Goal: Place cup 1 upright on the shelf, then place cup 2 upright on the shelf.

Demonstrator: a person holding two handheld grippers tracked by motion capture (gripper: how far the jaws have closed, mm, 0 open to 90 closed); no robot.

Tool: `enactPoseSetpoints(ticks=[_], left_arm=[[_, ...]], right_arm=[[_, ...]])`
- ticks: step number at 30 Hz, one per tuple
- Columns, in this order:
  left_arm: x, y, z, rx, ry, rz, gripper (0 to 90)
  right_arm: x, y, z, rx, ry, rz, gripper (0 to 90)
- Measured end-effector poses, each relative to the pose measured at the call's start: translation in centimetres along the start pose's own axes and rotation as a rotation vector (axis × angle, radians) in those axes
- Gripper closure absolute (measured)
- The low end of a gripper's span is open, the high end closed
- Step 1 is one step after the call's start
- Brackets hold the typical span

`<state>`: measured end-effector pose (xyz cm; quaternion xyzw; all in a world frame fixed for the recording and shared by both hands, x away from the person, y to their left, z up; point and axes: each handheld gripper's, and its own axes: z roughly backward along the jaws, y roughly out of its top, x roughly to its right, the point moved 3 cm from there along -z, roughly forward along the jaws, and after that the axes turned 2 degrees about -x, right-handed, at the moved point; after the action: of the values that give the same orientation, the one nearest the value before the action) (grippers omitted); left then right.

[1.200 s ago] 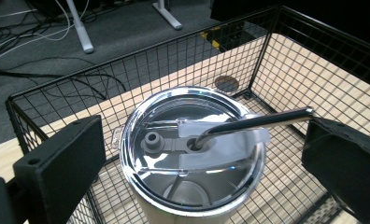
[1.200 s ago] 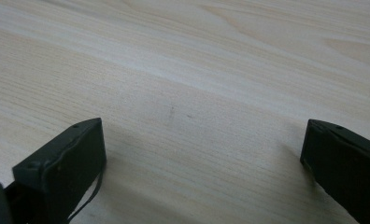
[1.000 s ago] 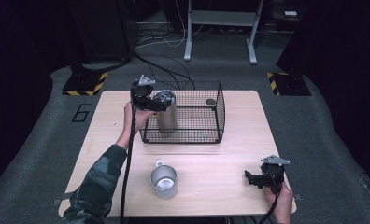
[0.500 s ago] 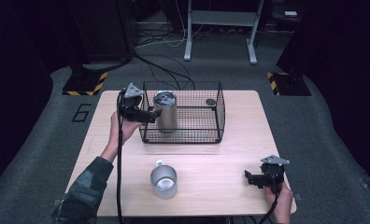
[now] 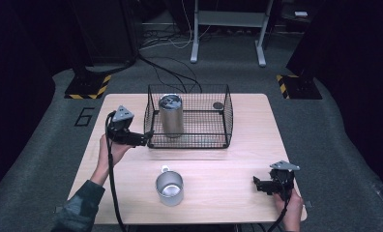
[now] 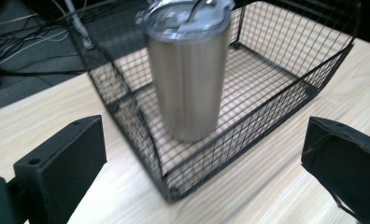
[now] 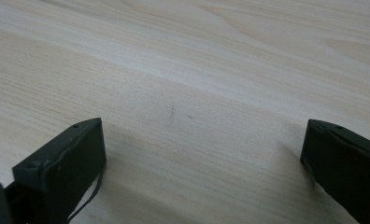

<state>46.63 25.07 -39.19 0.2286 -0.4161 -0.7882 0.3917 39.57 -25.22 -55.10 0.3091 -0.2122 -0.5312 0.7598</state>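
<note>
Tall brushed-steel tumbler with a clear lid (image 5: 170, 115) standing upright inside the black wire-mesh basket (image 5: 226, 121), at the basket's 9 o'clock end, on the pale wooden tabletop (image 5: 238, 166). My left tool (image 5: 146, 137) sits just outside the basket's 9 o'clock wall, jaws spread wide and holding nothing; in the left gripper view the tumbler (image 6: 188, 74) stands beyond the mesh (image 6: 276, 98), between the two jaws. My right tool (image 5: 257, 182) rests at the tabletop's 4 o'clock corner, jaws likewise apart over bare wood (image 7: 197, 93). A short steel mug with a handle (image 5: 169, 187) stands at 6 o'clock, well apart from both tools.
</note>
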Motion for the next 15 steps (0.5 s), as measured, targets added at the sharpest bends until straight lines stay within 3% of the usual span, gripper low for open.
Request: enactPoseSetpoints(ticks=[5, 10, 12, 13, 15], left_arm=[[-1.1, -2.2, 0.4, -0.024, 0.026, 0.018, 0.0], [-2.7, -4.9, 0.8, -0.039, 0.045, 0.076, 0.0], [-3.7, -6.9, 0.5, -0.074, 0.063, 0.100, 0.0], [-3.7, -6.9, 0.5, -0.074, 0.063, 0.100, 0.0], [-4.5, -8.5, -0.2, -0.103, 0.071, 0.122, 0.0]], right_arm=[[0.0, 0.0, 0.0, 0.001, 0.000, 0.001, 0.0], [0.0, 0.0, 0.0, 0.001, 0.000, 0.001, 0.0], [0.0, 0.0, 0.0, 0.001, 0.000, 0.001, 0.0], [0.0, 0.0, 0.0, 0.001, 0.000, 0.001, 0.0], [0.0, 0.0, 0.0, 0.001, 0.000, 0.001, 0.0]])
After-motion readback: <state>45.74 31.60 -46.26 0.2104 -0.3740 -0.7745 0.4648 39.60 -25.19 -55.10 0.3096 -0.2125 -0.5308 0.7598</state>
